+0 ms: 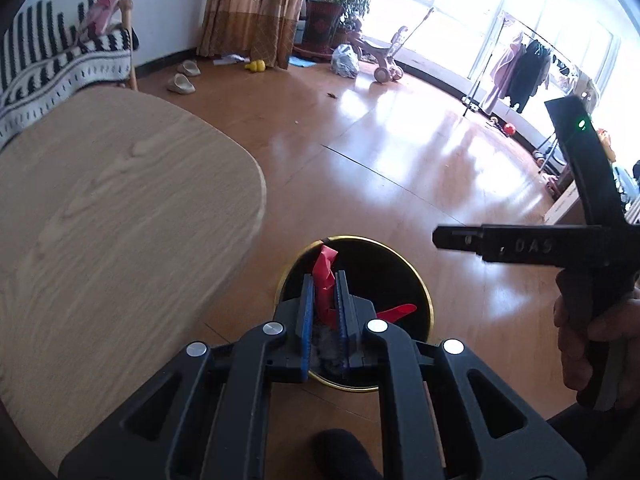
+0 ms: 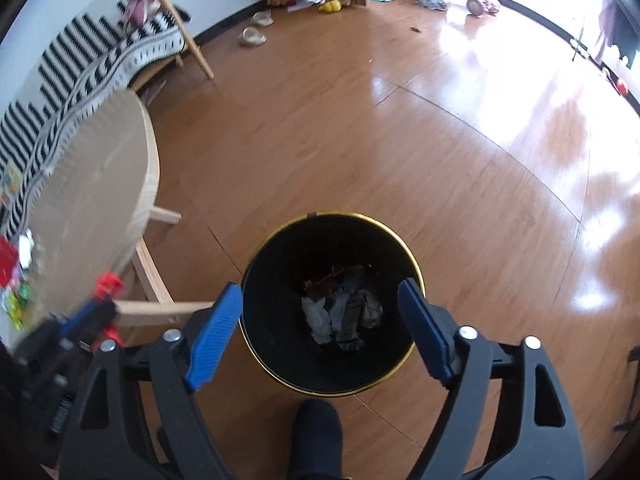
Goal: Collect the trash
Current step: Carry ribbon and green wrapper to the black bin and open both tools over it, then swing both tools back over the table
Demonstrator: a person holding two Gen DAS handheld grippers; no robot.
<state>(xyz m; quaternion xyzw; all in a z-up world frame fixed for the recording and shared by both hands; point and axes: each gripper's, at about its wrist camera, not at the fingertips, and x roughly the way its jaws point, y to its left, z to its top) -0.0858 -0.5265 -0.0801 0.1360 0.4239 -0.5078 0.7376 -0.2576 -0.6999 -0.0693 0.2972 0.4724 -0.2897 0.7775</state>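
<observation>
My left gripper [image 1: 323, 280] is shut on a crumpled red wrapper [image 1: 325, 276] and holds it over the black trash bin with a gold rim [image 1: 428, 304]. In the right wrist view my right gripper [image 2: 322, 300] is open and empty, its blue pads either side of the same bin [image 2: 256, 344], straight above it. Crumpled paper and wrappers [image 2: 340, 312] lie at the bin's bottom. The left gripper with the red wrapper [image 2: 107, 284] shows blurred at the left of the right wrist view. The right gripper's body [image 1: 520, 246] shows at the right of the left wrist view.
A round light wooden table [image 1: 120, 208] stands left of the bin, with more colourful trash [image 2: 12, 276] at its near edge. A striped-blanket bench [image 2: 80, 64] is behind it. My dark shoe [image 2: 316, 436] is just before the bin. Open wood floor lies beyond.
</observation>
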